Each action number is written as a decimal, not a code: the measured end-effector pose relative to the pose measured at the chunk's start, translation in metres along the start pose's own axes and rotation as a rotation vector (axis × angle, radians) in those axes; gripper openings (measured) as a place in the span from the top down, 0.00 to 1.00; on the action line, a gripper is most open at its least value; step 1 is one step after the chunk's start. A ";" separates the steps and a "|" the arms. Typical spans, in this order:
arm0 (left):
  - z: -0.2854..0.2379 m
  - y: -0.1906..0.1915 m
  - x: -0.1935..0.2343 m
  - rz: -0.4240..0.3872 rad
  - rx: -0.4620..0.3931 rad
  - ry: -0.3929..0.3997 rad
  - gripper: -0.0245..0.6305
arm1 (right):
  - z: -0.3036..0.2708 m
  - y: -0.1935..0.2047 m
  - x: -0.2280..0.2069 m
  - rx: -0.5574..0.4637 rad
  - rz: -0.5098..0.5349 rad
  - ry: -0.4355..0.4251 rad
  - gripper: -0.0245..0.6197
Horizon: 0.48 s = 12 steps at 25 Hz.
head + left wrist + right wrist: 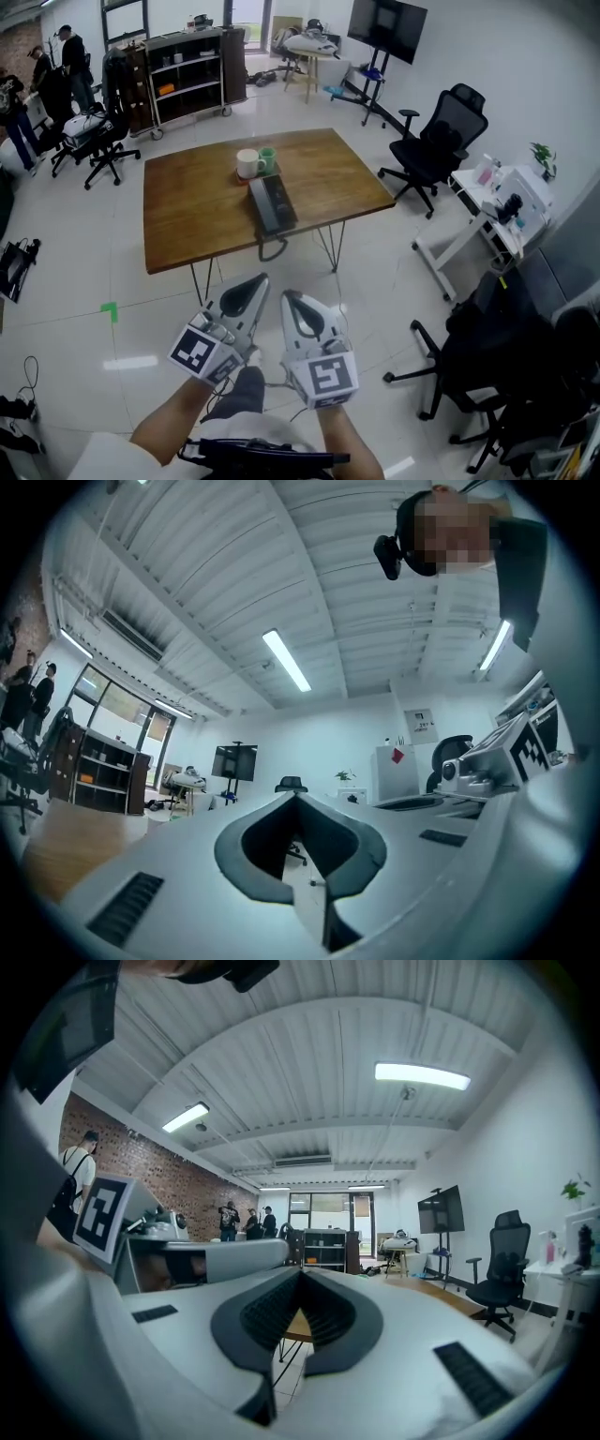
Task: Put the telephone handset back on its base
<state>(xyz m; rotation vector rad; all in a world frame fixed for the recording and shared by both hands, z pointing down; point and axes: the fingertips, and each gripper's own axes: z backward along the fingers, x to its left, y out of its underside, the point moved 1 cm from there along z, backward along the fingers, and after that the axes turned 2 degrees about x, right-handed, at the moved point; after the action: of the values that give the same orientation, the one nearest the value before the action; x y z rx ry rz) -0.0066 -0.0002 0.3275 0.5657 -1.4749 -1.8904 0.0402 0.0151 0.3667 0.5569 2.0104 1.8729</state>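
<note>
Left gripper: in the left gripper view its jaws are closed tip to tip, w/ nothing between the pads. Right gripper: same, jaws together and empty. In the head view both are at the bottom centre of the frame, side by side, over the floor and well apart from the table.

The table is a brown wooden top on thin metal legs, in the centre of the frame. The telephone lies near the table's lower edge, approx. in the middle of this edge, and its cord hangs in a loop below the edge. The phone is too small here to tell if the handset sits in its base or not. Just above it in the frame stand a white mug and a green cup, touching or almost.

The floor is white glossy tiles, w/ a small green mark at lower left. Upper right: a black office chair, a TV on a stand and a white desk w/ small items. Upper left: a dark shelf unit and some people standing.
</note>
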 end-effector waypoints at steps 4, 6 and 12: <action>0.022 -0.013 -0.031 -0.052 -0.011 0.004 0.96 | 0.027 -0.006 0.014 -0.018 0.037 0.000 0.95; 0.031 -0.015 -0.041 -0.064 -0.008 -0.004 0.96 | 0.037 -0.010 0.021 -0.034 0.037 0.000 0.96; 0.049 -0.028 -0.061 -0.102 -0.013 -0.012 0.96 | 0.056 -0.012 0.036 -0.049 0.029 0.003 0.96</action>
<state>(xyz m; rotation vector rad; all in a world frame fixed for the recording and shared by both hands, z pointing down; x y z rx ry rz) -0.0050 0.0809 0.3102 0.6354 -1.4654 -1.9833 0.0363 0.0809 0.3510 0.5728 1.9625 1.9362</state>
